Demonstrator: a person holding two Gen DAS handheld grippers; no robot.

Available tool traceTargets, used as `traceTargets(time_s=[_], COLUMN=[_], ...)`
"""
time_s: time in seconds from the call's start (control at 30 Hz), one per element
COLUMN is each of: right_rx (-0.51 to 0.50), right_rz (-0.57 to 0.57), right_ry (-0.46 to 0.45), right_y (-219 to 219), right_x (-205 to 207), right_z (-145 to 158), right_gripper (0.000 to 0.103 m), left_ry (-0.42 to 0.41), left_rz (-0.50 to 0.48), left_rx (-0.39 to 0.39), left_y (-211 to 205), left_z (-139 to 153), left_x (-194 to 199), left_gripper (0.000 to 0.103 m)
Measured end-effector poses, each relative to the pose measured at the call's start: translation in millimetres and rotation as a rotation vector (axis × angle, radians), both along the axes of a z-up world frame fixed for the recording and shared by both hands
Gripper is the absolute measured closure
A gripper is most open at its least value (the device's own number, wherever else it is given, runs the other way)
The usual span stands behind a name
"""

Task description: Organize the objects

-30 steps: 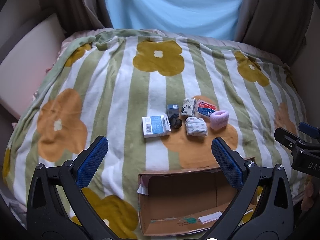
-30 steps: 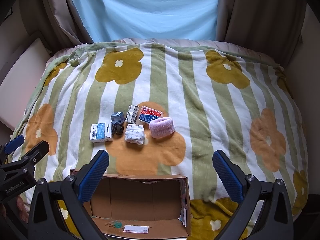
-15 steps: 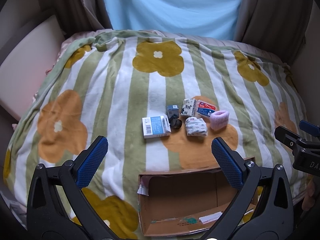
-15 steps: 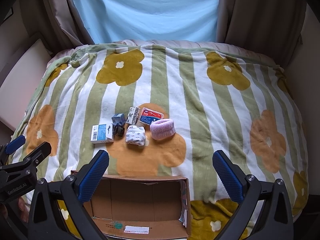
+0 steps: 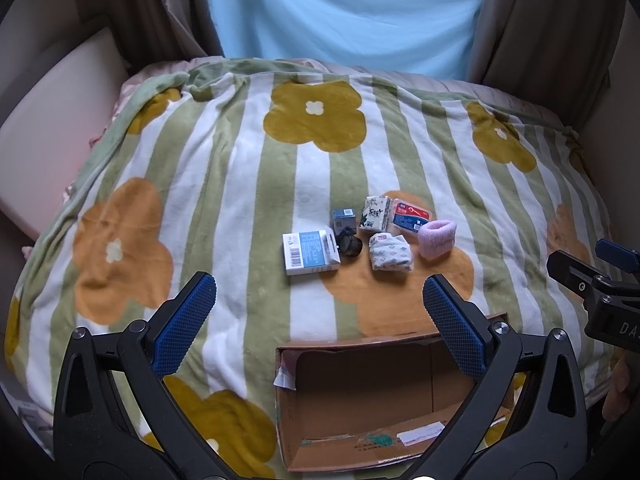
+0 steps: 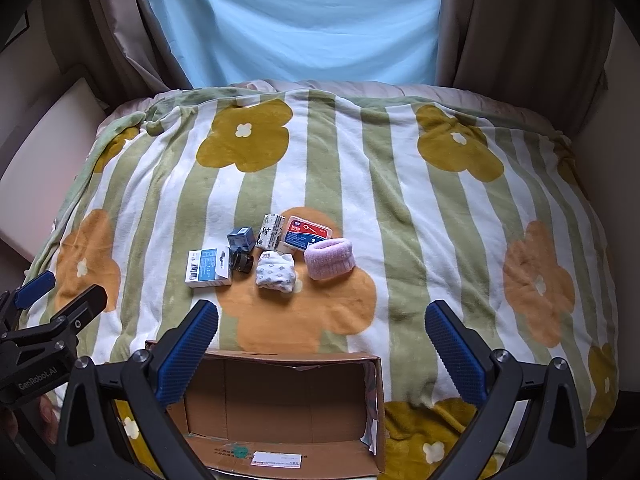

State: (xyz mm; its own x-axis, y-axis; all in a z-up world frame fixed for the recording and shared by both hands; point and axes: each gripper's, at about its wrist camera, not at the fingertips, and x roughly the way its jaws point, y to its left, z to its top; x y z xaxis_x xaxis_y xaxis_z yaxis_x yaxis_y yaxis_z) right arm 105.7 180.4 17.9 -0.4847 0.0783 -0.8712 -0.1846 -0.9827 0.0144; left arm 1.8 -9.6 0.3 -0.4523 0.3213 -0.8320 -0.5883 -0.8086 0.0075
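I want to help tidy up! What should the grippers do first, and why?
Probably reach the right gripper, open and empty, forward to the pink sock roll. The cardboard box holds none of the small things yet; all lie on the blanket.

In the right wrist view, the black body of the left gripper (image 6: 48, 344) carries the white lettering "GenRobot.AI". In the left wrist view, the black body of the right gripper (image 5: 600, 288) shows the letters "DA", cut off by the frame edge. The white-and-blue flat box (image 6: 209, 267) bears a barcode, and the print on the other packs and on the open brown cardboard box's (image 6: 376, 400) label is too small to read.
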Motion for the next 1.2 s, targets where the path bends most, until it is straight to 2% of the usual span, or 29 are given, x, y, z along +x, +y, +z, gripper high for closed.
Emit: traceTargets(time_s=[0.3, 0.47, 1.13, 1.2], right_rx=[0.002, -0.005, -0.047, -0.053], right_rz=[0.028, 0.036, 0.069, 0.076], right_ry=[0.010, 0.024, 0.037, 0.044], right_y=[-6, -7, 6, 8], right_x=[-2, 2, 12, 13], right_z=[3, 2, -10, -9], right_gripper=[0.000, 0.000, 0.000, 0.000], left_ry=[0.000, 0.000, -0.039, -0.041], left_rz=[-0.012, -0.077, -0.173, -0.207], left_rx=[0.001, -0.002, -0.010, -0.011], left_y=[-1, -1, -5, -4], left_z=[-1, 0, -4, -5], left_x=[0, 0, -2, -6], left_gripper=[0.000, 0.000, 0.000, 0.000])
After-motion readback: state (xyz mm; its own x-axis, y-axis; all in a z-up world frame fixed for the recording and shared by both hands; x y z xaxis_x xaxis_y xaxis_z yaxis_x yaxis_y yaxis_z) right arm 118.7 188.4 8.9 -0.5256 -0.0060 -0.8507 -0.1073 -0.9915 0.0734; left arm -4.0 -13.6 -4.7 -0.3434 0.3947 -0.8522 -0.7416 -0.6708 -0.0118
